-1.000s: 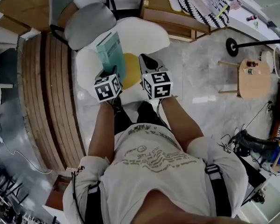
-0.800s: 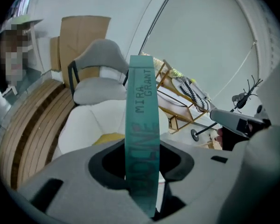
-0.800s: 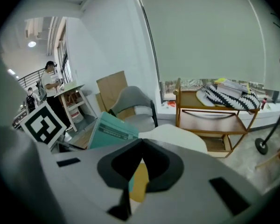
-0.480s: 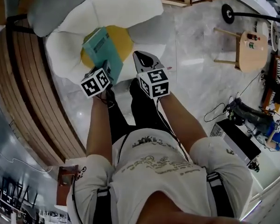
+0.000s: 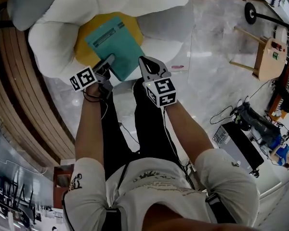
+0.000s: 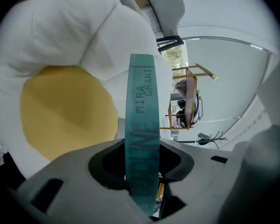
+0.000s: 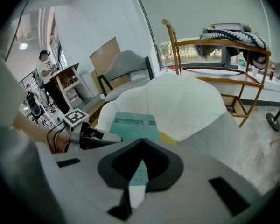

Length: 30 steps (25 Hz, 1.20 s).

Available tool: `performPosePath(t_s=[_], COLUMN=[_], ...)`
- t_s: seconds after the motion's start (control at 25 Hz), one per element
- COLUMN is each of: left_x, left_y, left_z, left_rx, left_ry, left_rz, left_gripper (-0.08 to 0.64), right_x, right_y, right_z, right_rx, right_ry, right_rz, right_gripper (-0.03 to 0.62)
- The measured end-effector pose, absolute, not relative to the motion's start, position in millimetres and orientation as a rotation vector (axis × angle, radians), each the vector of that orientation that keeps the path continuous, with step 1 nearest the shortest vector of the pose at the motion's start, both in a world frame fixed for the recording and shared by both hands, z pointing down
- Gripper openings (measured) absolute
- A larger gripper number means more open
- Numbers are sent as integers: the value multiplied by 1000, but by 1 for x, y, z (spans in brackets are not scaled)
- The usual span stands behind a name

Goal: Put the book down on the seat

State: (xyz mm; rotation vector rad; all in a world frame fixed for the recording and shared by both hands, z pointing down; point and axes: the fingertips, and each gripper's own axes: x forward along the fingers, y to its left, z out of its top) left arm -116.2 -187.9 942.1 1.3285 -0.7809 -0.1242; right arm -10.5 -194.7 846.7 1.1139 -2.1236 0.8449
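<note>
Step in hand: set-down, not yet done. Left gripper (image 5: pixel 105 64) has its jaws clamped on the near-left edge of the book (image 5: pixel 114 42). Book hangs tilted over the yellow centre of the seat (image 5: pixel 62 42); contact unclear. Next, by my reading: lay it flat, part the jaws, back out. Spine (image 6: pixel 141 101) reads "MIRA GRANT"; title below partly covered. Right gripper (image 5: pixel 143 61) at book's near-right corner, jaws nearly together; pinching or not, cannot tell.
</note>
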Motion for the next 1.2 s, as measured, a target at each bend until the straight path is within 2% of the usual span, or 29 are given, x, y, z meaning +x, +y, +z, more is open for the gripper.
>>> performPosePath(t_s=[0.4,0.68,0.96,1.2], left_x=[-167,-175,-162,-167], left_y=[-188,-200,-201,-179], left_z=[1027,1047,1063,1088], left_rx=[1224,1175,1144,1141], left_ry=[-766,-786,-831,-920], left_rz=[-247,-295,-191,63], left_gripper=[160,160,165,235], right_x=[-14,-24,-34,-36], right_y=[-211,-204,-190,-184], right_z=[909,936,948,952], right_rx=[1115,1092,1045,1023], right_ry=[-2082,-2050,-2047,-2031], right_rz=[904,1060,1067,1057], right_gripper=[26,26,26,26])
